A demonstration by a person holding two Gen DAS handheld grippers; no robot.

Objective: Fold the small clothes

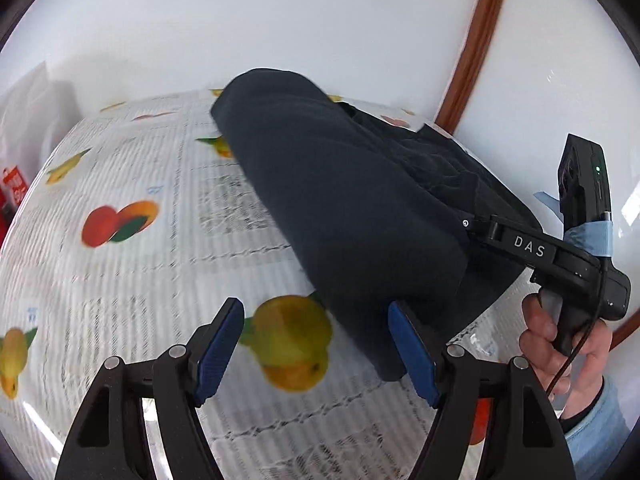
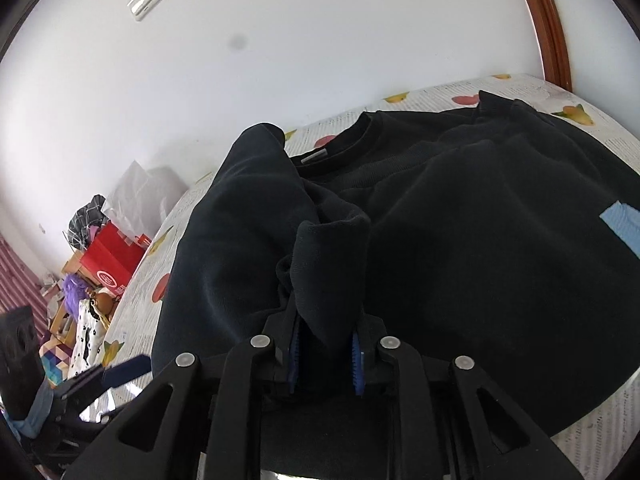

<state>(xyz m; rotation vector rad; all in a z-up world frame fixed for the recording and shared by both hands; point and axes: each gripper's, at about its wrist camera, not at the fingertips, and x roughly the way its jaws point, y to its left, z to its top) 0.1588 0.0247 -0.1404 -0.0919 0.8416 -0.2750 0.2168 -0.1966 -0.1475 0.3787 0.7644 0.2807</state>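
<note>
A dark navy sweatshirt (image 1: pixel 340 200) lies on a table covered with a fruit-print cloth (image 1: pixel 140 280). In the right wrist view its collar (image 2: pixel 360 136) is toward the far edge, and a thick fold of the sweatshirt (image 2: pixel 480 260) rises from between my right gripper's blue pads. My right gripper (image 2: pixel 325 332) is shut on that fold. From the left wrist view, a hand holds the right gripper (image 1: pixel 480 228) with its fingertips buried in the fabric. My left gripper (image 1: pixel 316 308) hangs open over the cloth at the sweatshirt's near corner, holding nothing.
A white wall runs behind the table, with a brown wooden frame (image 2: pixel 548 20) at the right. Past the table's left edge are a red box (image 2: pixel 108 264), white bags (image 2: pixel 140 192) and floor clutter. A light-blue patch (image 2: pixel 622 224) shows over the sweatshirt at the right.
</note>
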